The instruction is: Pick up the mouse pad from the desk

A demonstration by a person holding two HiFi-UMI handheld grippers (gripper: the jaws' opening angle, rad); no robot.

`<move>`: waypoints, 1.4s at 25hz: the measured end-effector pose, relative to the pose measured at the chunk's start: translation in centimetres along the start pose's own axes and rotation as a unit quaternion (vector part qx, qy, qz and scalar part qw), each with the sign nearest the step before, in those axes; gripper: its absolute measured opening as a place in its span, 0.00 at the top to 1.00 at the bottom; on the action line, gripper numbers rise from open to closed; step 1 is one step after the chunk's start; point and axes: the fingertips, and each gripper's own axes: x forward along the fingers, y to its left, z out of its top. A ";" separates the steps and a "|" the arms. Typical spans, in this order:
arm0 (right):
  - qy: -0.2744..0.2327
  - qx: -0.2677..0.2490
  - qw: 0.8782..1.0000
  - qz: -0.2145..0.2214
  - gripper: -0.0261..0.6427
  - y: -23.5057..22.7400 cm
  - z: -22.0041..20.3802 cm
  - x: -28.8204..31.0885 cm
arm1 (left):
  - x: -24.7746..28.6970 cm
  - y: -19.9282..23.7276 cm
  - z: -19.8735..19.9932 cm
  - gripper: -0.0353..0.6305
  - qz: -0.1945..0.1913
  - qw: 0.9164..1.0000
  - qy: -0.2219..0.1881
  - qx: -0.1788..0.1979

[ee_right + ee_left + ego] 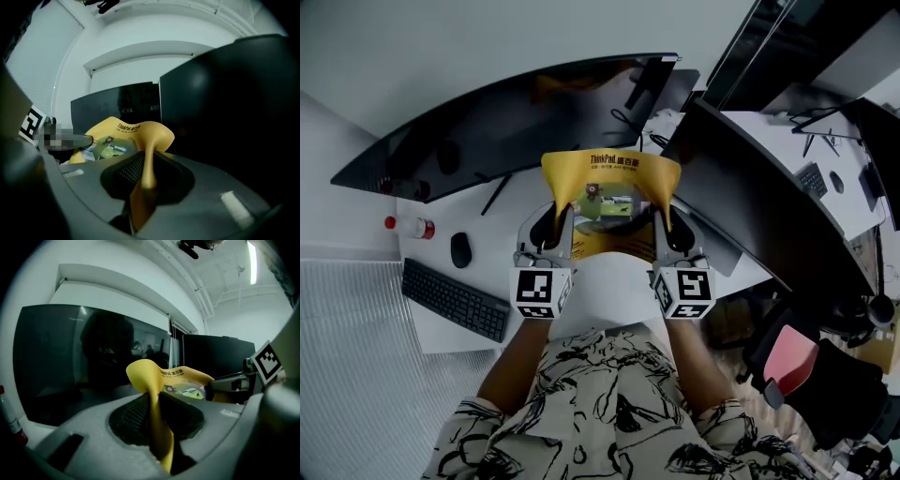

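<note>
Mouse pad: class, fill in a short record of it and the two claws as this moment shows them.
item: yellow mouse pad, printed, bowed between the claws
left claw: shut on its left edge
right claw: shut on its right edge
position: held up off the desk, in front of the curved monitor
also on desk: keyboard, mouse, bottle

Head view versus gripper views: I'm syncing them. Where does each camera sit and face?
Head view: on the person's head, facing steeply down at the desk; shirt and forearms show.
Left gripper view: rides the left gripper, looks along its jaws, shut on the mouse pad, toward a monitor.
Right gripper view: rides the right gripper, likewise; jaws shut on the mouse pad's other edge.
Shared: the mouse pad.
</note>
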 end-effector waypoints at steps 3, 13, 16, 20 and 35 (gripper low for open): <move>-0.031 -0.017 0.999 0.001 0.85 0.1 3.2 -1.0 | -0.5 -0.2 2.8 0.83 -0.002 1.000 -0.028 0.006; -0.103 -0.037 0.994 -0.002 0.85 0.0 10.9 -3.3 | -1.6 -1.1 10.9 0.83 -0.020 0.996 -0.089 0.020; -0.117 -0.041 0.992 0.001 0.85 0.1 12.7 -4.1 | -2.2 -1.4 12.5 0.83 -0.021 0.994 -0.103 0.025; -0.141 -0.058 0.988 0.008 0.85 0.8 15.6 -5.3 | -3.3 -1.4 14.9 0.83 -0.019 0.992 -0.124 0.034; -0.181 -0.069 0.981 0.022 0.85 2.1 19.1 -7.4 | -6.2 -1.7 18.0 0.83 -0.016 0.986 -0.164 0.034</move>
